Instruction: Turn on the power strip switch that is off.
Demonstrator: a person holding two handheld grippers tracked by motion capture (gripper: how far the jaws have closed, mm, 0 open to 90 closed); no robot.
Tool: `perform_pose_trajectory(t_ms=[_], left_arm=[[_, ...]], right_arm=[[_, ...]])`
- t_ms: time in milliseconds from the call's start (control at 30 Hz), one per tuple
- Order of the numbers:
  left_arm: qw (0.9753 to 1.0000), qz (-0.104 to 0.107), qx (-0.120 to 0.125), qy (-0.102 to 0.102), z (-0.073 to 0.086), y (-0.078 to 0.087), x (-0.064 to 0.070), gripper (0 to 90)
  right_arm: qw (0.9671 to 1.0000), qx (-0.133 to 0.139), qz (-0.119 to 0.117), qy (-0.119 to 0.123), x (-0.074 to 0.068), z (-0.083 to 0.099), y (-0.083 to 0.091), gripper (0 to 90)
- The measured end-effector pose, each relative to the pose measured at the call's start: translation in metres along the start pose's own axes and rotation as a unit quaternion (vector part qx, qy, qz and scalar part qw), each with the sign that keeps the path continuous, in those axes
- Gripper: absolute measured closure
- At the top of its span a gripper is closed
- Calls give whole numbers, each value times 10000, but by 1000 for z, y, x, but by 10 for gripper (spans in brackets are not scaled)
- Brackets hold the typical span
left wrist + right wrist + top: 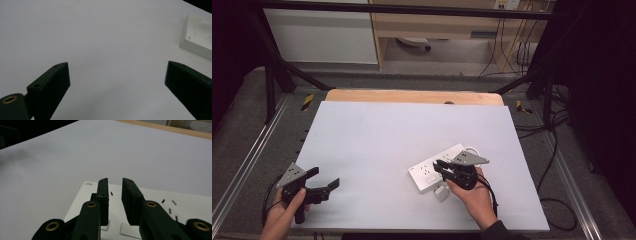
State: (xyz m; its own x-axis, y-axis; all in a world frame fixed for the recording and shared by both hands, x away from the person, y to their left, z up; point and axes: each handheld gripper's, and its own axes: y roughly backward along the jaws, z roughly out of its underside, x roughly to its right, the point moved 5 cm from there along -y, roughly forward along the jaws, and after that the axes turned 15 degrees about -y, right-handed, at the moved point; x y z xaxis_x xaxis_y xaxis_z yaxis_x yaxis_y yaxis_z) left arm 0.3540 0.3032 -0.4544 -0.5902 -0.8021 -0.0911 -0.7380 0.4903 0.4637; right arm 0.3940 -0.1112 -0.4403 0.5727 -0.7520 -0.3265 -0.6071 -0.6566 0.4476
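A white power strip (426, 172) lies on the white table cover (387, 140), right of the middle. My right gripper (438, 164) hovers just over the strip's near half. In the right gripper view its jaws (115, 181) stand a narrow gap apart with nothing between them, above the strip's socket face (155, 195). A small white plug (441, 193) rests on the cover beside the right hand. My left gripper (326, 177) is held near the front left corner, wide open and empty (117, 65). One corner of the strip (197, 35) sits far ahead of it.
The wooden tabletop edge (412, 96) runs along the back of the cover. The strip's white cord (472, 149) curls behind the right gripper. Black frame bars (272, 75) flank the table, and cables (557, 200) trail on the floor at the right.
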Motion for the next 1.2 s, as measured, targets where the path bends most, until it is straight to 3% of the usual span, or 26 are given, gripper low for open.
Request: perform_pose_trajectory(t_ms=[1200], left_arm=[[10000, 17, 5, -38, 0, 0, 1, 59]], right_arm=[[9992, -346, -14, 197, -6, 23, -12, 878]])
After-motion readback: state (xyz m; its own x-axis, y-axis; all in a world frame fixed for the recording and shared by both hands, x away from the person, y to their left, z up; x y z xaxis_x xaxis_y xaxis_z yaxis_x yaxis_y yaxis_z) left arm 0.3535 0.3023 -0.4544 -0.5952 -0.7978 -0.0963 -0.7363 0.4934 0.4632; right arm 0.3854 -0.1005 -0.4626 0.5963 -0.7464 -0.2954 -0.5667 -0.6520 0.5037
